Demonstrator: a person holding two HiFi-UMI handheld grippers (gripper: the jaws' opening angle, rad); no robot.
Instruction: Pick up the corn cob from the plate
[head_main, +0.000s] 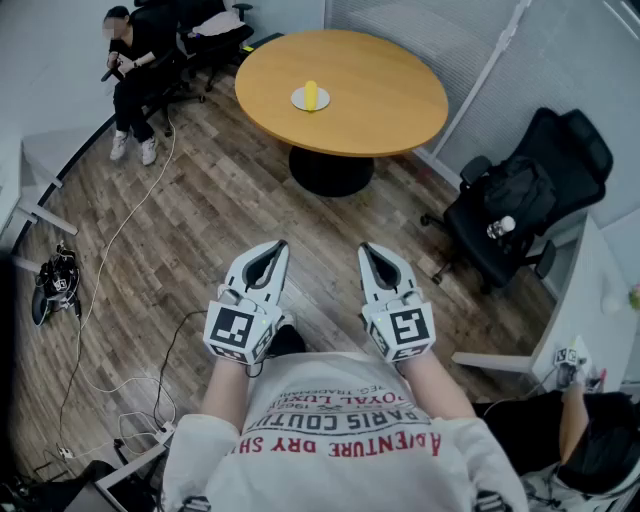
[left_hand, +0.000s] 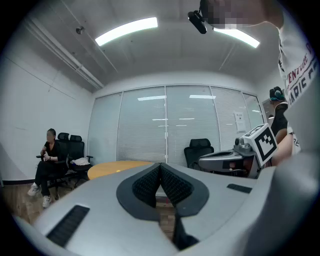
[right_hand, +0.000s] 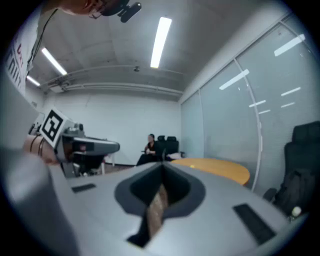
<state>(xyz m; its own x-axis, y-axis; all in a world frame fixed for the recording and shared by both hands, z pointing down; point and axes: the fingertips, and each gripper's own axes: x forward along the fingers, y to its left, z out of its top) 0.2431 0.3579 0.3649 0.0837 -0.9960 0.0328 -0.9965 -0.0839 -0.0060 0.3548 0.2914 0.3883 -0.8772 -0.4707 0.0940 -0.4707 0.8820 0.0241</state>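
A yellow corn cob (head_main: 311, 95) stands on a small white plate (head_main: 299, 100) on the round wooden table (head_main: 380, 110), far ahead of me in the head view. Both grippers are held close to my body, well short of the table, pointing level toward it. My left gripper (head_main: 281, 246) is shut with nothing in it; its dark pads (left_hand: 150, 182) meet at the tips. My right gripper (head_main: 365, 249) is also shut and holds nothing. From each gripper view the table edge (left_hand: 107, 167) (right_hand: 220, 167) shows in the distance.
A black office chair (head_main: 520, 205) with a bag and bottle stands right of the table. A seated person (head_main: 130, 60) and more chairs are at the far left. Cables (head_main: 110, 260) trail over the wood floor. A white desk edge (head_main: 590, 300) is at my right.
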